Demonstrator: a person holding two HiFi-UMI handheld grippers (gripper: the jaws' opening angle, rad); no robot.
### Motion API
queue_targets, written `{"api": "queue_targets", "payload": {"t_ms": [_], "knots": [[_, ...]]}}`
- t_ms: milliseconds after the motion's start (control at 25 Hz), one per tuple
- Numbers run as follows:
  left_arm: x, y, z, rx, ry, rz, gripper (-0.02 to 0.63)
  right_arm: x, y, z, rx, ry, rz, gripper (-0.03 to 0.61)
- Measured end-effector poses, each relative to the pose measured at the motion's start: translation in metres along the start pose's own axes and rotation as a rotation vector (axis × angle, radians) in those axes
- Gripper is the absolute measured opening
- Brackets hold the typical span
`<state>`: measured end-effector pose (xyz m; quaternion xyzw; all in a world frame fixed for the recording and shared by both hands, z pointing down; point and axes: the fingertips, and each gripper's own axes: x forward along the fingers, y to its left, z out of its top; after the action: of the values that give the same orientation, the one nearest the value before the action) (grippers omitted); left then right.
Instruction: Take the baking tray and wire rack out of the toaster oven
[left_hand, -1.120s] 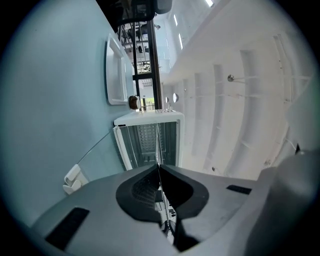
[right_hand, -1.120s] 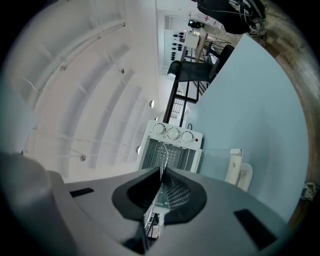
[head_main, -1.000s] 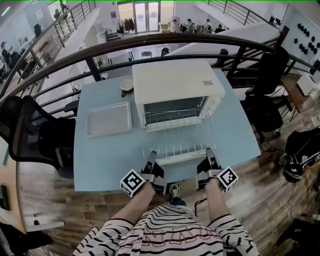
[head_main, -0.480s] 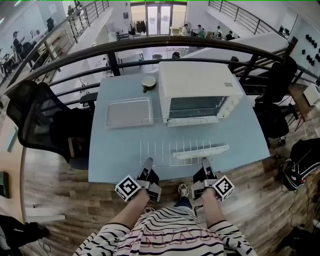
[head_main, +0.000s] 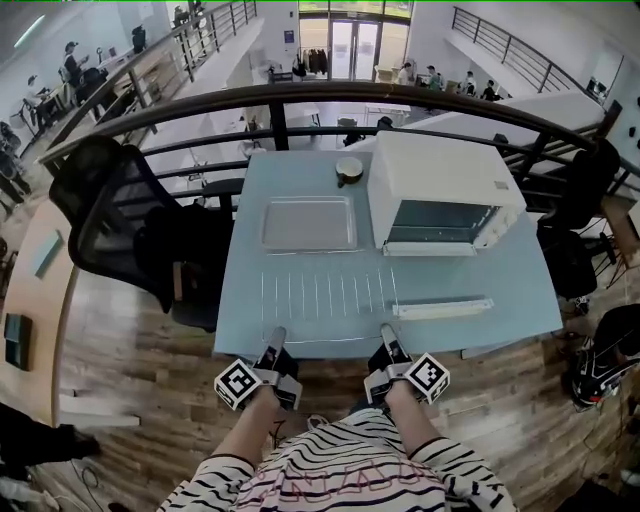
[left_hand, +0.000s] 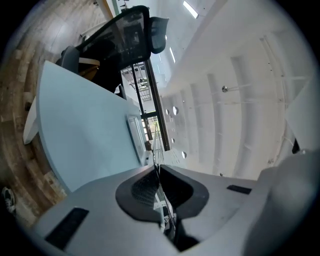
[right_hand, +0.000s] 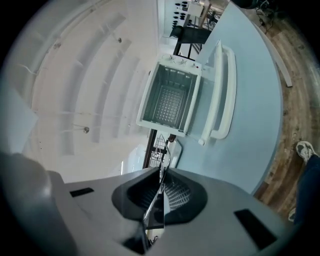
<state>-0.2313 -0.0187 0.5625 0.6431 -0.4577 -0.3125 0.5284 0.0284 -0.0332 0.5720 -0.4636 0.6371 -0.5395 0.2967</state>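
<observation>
- Head view: left gripper and right gripper are both clamped on the near edge of the rack, one by each near corner.
- The rack runs flat ahead of both grippers over the counter, outside the oven. Can't tell if it touches the counter.
- The tray is on the counter just past the rack's far edge, ahead of the left gripper.
- The oven is ahead and right of the right gripper, door down, handle just right of the rack.
- Left gripper view: left gripper has its pads closed on a thin rack wire. The tray is ahead, flat on the counter.
- Right gripper view: right gripper is pinched on the rack edge. Open oven ahead, cavity bare, handle to its right.
</observation>
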Motion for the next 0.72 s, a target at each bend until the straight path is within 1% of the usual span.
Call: {"api": "queue_targets", "payload": {"t_ms": [120,240,400,560,720], "knots": [[-0.013,0.011,0.021,0.0,-0.021,0.016,0.025,0.012,0.004,-0.027,0.023,0.037,-0.01,0.041],[-0.019,0.018,0.036,-0.01,-0.032,0.013,0.025,0.023,0.002,-0.045,0.039,0.063,-0.041,0.041],[-0.019,0.045,0.058,-0.016,-0.023,0.06,0.025,0.042,-0.011,-0.07,0.06,0.096,-0.085,0.041],[-0.005,0.066,0.07,-0.012,0.008,0.126,0.025,0.063,-0.023,-0.077,0.053,0.119,-0.132,0.043],[0.01,0.083,0.073,-0.009,0.041,0.153,0.025,0.076,-0.04,-0.078,0.053,0.122,-0.172,0.043]]}}
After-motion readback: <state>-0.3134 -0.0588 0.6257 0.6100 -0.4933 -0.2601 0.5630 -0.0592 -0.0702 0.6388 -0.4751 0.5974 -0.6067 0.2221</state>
